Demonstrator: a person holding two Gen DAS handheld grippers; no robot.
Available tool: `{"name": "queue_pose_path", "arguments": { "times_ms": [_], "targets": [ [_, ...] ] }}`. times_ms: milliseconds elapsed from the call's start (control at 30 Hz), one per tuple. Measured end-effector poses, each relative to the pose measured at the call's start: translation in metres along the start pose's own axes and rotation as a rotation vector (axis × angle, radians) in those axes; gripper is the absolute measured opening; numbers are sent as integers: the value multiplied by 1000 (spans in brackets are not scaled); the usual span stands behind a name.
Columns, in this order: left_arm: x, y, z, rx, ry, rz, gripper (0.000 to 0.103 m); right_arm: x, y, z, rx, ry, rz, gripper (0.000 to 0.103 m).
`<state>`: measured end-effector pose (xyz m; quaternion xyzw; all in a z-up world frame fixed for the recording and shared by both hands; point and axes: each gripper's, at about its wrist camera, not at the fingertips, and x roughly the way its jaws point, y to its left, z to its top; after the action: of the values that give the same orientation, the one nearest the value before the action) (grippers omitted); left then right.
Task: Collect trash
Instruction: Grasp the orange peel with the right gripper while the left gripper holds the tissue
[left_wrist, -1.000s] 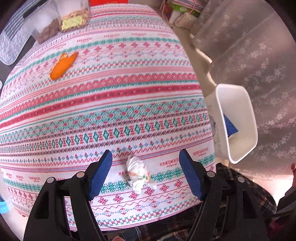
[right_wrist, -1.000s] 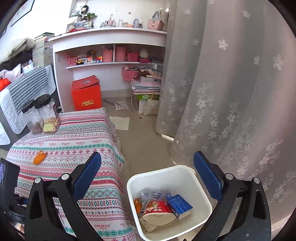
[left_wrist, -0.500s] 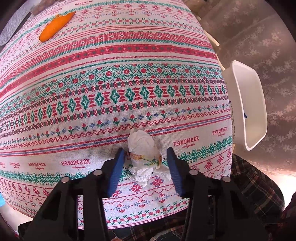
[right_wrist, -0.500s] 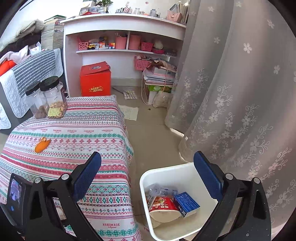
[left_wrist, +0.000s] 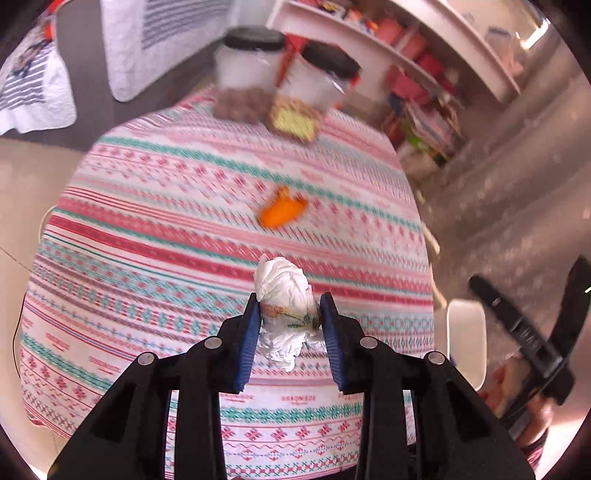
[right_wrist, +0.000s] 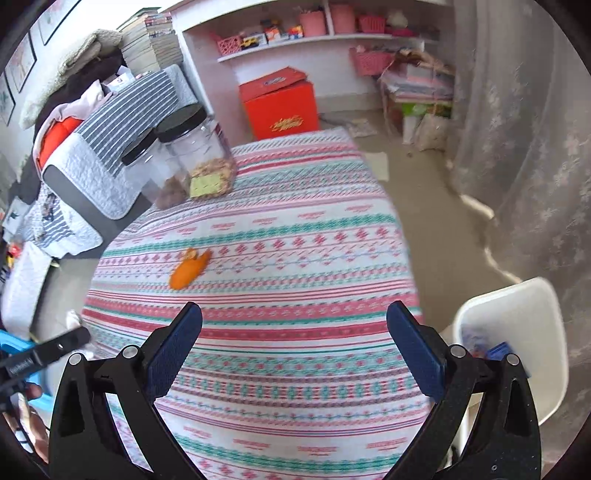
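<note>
My left gripper (left_wrist: 290, 319) is shut on a crumpled white paper wrapper (left_wrist: 284, 291) and holds it above the patterned tablecloth (left_wrist: 155, 236). An orange peel (left_wrist: 280, 213) lies on the cloth beyond it; it also shows in the right wrist view (right_wrist: 187, 272). My right gripper (right_wrist: 293, 347) is open and empty over the near part of the tablecloth (right_wrist: 295, 369). The white trash bin (right_wrist: 517, 332) stands on the floor at the table's right side, with a blue box and other trash inside; its rim shows in the left wrist view (left_wrist: 465, 332).
Two black-lidded clear jars (right_wrist: 192, 147) stand at the table's far edge. A red box (right_wrist: 280, 99) and shelves (right_wrist: 325, 33) stand behind. A lace curtain (right_wrist: 524, 129) hangs on the right. Folded blankets (right_wrist: 110, 147) lie at the left.
My left gripper closed on the wrapper and lifted it off the cloth, tilting up. My right gripper swung left from above the bin to over the table.
</note>
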<state>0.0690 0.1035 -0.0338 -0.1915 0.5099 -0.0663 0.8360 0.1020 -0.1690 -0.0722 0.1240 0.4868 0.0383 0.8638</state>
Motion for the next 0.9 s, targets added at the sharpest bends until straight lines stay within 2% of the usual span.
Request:
{"name": "queue_pose_path", "arguments": {
  "times_ms": [100, 167, 367, 433, 600, 700, 733, 800, 833, 867, 900],
  "targets": [
    [-42, 34, 23, -84, -128, 6, 33, 43, 23, 3, 105, 107, 67, 96],
    [-64, 49, 32, -111, -193, 20, 33, 71, 44, 7, 150, 142, 80, 96],
    [-105, 78, 42, -145, -321, 63, 33, 136, 102, 12, 163, 164, 11, 90],
    [-110, 84, 43, -159, -337, 61, 33, 150, 111, 11, 180, 163, -3, 88],
    [-104, 90, 41, -178, -315, 35, 33, 173, 125, 14, 210, 144, -54, 88],
    [-102, 87, 40, -174, -311, 15, 33, 184, 135, 16, 159, 138, -113, 87],
    [-102, 86, 40, -173, -313, 8, 33, 185, 141, 16, 128, 130, -139, 82],
    [-102, 84, 41, -178, -319, -1, 33, 188, 150, 17, 76, 118, -191, 58],
    [-102, 85, 42, -183, -324, -1, 33, 187, 153, 16, 60, 111, -195, 49],
    [-102, 85, 43, -190, -329, -2, 33, 187, 155, 16, 49, 112, -180, 31],
    [-103, 86, 44, -197, -334, -5, 33, 188, 156, 15, 46, 118, -168, 22]
  ]
}}
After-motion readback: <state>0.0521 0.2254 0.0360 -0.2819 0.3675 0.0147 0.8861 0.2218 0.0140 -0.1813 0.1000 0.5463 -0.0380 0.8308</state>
